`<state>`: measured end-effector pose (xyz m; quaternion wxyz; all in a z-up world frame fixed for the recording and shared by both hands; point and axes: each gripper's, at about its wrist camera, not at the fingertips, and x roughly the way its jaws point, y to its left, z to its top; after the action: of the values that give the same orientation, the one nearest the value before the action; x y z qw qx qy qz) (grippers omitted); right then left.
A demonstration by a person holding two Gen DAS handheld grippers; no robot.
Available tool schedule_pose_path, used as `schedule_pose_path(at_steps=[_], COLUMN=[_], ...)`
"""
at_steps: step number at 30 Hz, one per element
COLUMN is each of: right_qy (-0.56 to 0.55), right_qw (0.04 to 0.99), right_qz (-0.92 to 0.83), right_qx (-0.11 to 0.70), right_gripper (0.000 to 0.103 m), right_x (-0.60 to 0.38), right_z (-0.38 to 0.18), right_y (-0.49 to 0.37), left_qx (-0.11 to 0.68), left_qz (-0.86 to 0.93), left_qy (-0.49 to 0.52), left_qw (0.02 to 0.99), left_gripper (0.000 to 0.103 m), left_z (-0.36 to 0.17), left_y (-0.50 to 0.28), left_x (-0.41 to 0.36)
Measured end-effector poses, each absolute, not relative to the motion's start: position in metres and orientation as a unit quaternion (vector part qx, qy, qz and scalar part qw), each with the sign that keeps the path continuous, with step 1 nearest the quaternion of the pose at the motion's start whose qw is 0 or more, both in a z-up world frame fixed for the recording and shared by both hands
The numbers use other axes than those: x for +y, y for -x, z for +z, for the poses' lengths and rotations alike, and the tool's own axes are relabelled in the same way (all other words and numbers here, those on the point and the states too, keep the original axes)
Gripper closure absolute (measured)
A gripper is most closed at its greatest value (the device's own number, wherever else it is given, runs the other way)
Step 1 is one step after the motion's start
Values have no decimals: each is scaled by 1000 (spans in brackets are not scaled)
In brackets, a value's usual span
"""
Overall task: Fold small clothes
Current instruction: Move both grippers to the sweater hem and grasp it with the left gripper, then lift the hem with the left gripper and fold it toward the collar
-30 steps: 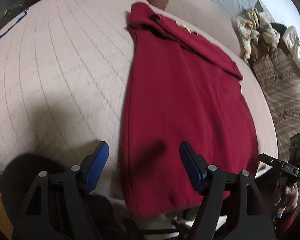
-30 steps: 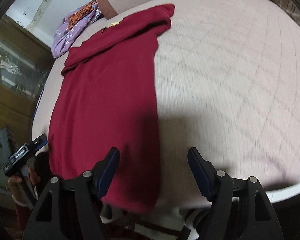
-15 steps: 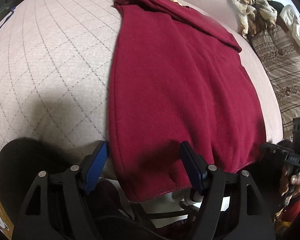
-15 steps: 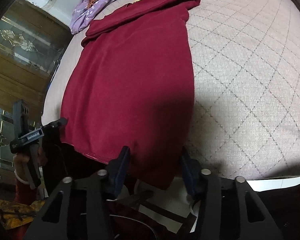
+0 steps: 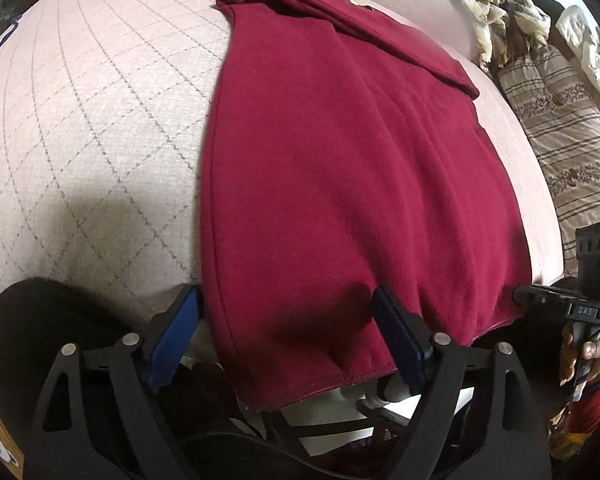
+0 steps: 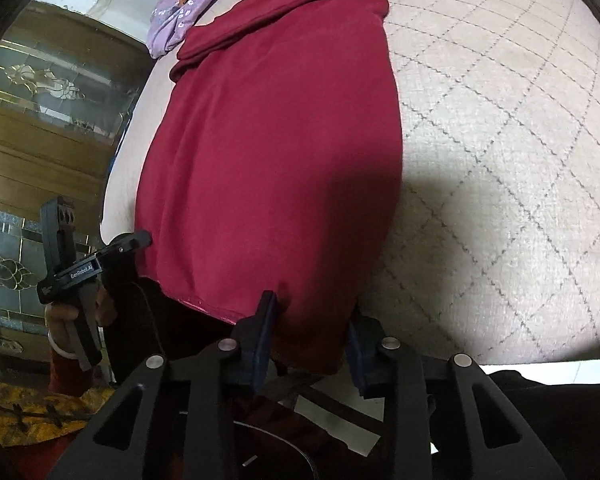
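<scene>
A dark red garment [image 5: 340,168] lies flat on the pink quilted bed [image 5: 92,120], its collar end far and its hem hanging over the near edge. My left gripper [image 5: 286,306] straddles the hem's left corner. Its jaws are wide and opening: one blue pad [image 5: 180,328] stands beside the cloth edge, the other rests on top. In the right wrist view the red garment [image 6: 280,152] has its right hem corner bunched between the closing jaws of my right gripper [image 6: 311,308], with both pads against the cloth. Each view also shows the other gripper, the left gripper [image 6: 138,240] and the right gripper [image 5: 520,294], at the opposite hem corner.
A purple patterned cloth [image 6: 188,12] lies past the collar. Crumpled floral cloth [image 5: 500,12] and a striped blanket [image 5: 560,120] lie along the bed's right side. A wooden cabinet with glass panels [image 6: 40,120] stands to the left. The bed's edge runs just under both grippers.
Both grippers have come down and closer to the near hem. The right jaws have narrowed around the hem corner. The left jaws have widened a little.
</scene>
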<state>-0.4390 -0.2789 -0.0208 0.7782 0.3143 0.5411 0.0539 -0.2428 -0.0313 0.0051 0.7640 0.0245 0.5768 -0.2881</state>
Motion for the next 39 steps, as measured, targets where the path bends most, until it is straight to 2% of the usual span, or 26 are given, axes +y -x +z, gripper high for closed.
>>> schedule_pose_path(at_steps=[2, 5, 7, 9, 10, 11, 12, 17, 24, 39], right_qy=[-319, -311, -310, -310, -303, -299, -298, -300, -312, -346], right_qw=[778, 785, 789, 791, 793, 796, 801, 817, 840, 867], right_qz=[54, 50, 48, 54, 55, 56, 62, 77, 79, 66], right_qx=[538, 533, 528, 525, 525, 523, 516, 486, 437, 353], right_gripper=[65, 68, 91, 91, 91, 91, 91, 91, 91, 91], right_x=[-280, -275, -274, -272, -270, -268, -266, -265, -278, -291], right_z=[-21, -18, -18, -17, -15, -12, -7, 13, 37, 66], right_y=[439, 438, 438, 435, 434, 432, 431, 426, 426, 419], left_qx=[578, 574, 569, 565, 565, 565, 566, 547, 510, 456], left_qz=[-287, -280, -276, -275, -277, -280, -288, -289, -286, -282], left_qy=[-22, -34, -43, -45, -42, -38, -32, -48, -12, -3], left_qw=[764, 769, 773, 776, 776, 775, 772, 784, 811, 844], left_gripper=[18, 31, 44, 64, 71, 85, 94, 96, 99, 98], left_z=[5, 6, 7, 9, 11, 13, 14, 28, 58, 92], left_y=[243, 246, 248, 250, 250, 250, 249, 253, 251, 237], left_x=[-30, -29, -29, -26, -25, -24, -23, -24, -8, -30])
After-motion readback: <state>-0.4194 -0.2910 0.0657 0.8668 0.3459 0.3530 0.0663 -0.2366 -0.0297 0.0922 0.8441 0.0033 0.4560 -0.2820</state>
